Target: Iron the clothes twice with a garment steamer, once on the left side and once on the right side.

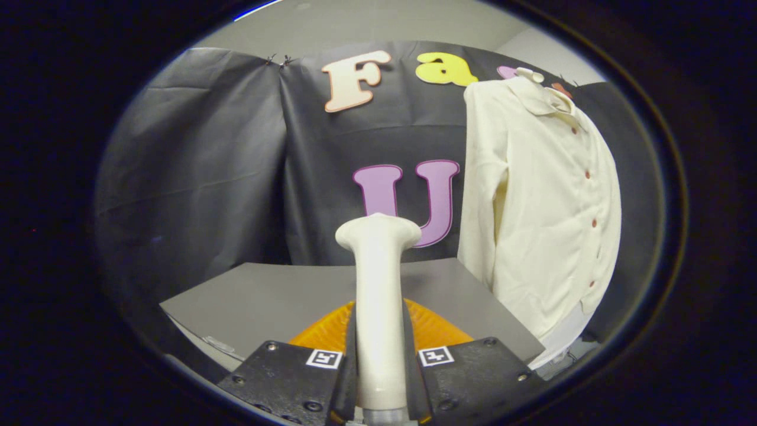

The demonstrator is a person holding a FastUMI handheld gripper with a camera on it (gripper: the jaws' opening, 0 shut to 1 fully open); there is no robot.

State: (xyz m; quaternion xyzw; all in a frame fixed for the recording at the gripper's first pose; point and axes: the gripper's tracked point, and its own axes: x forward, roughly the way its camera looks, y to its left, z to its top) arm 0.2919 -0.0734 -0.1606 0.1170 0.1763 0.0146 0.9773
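Steamer's in hand, but no pass on the garment is under way as things stand. The gripper (pixel 381 378) is clamped on the garment steamer (pixel 379 307): both fingers (pixel 473 370) press against its upright handle from either side, so the gap is narrow, just the handle's width. The handle stands up between the fingers, with its flared head at the top pointing roughly toward the booth wall.

The shirt (pixel 541 201) (cream, buttoned front, hanging up) sits beyond the fingers and well off to the right, with its lower hem near the far right corner of the grey desk (pixel 260 296). Steamer head and fabric are well apart; no contact.

My read: this is the approach to the first stroke. The next move calls for swinging the steamer right and forward until the head meets the cloth near the top of one side panel, then a straight run down, keeping clear of the button line. Then repeat on the other side.

Risk: the handle is smooth and held only by two pads, so it could twist in the grip when the head drags on fabric.
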